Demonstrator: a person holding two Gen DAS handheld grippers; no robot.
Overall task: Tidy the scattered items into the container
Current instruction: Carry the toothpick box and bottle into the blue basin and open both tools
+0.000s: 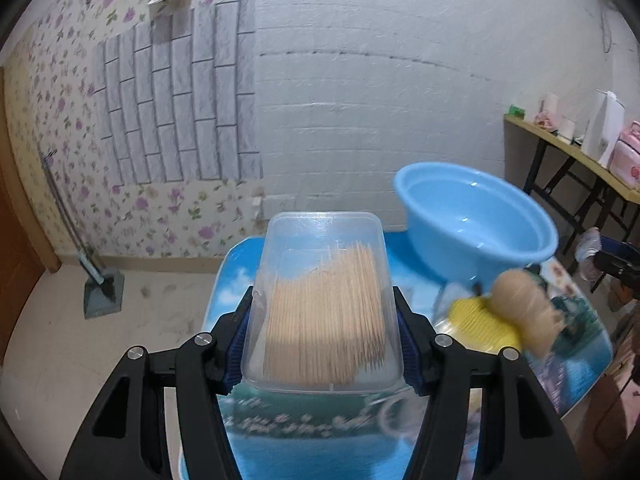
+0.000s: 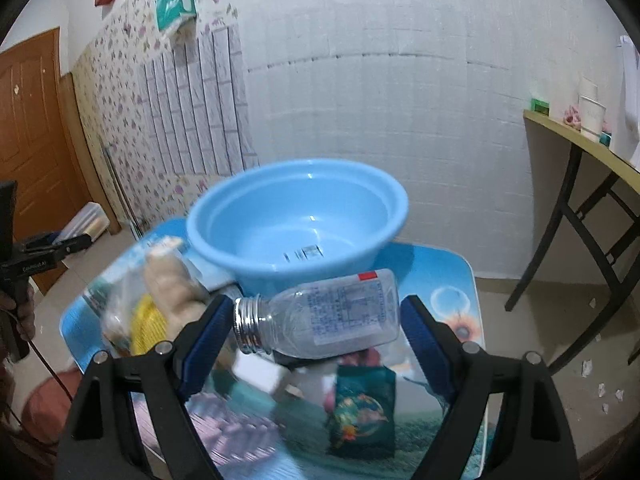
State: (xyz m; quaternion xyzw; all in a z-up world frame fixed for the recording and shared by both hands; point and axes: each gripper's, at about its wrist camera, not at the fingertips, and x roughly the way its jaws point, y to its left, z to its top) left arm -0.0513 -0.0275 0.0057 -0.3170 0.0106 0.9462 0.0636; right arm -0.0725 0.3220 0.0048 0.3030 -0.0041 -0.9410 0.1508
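My left claw (image 1: 324, 336) pinches the toothpick box (image 1: 324, 304), my right claw (image 2: 316, 320) the bottle (image 2: 328, 316); carry both level over the basin (image 2: 296, 216) before releasing.

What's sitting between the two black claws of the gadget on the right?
A clear plastic bottle with a silver screw neck lies sideways between the right gripper's blue pads, as the right wrist view shows.

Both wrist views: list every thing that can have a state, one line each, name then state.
Left tool: shut on the toothpick box, lifted off the table.
Toothpick box: lidless, holding toothpicks.
Right tool: shut on the clear bottle.
Clear bottle: lying sideways, uncapped, looks empty.
Blue basin: upright on the table, empty.
Green packet: lying flat on the table.
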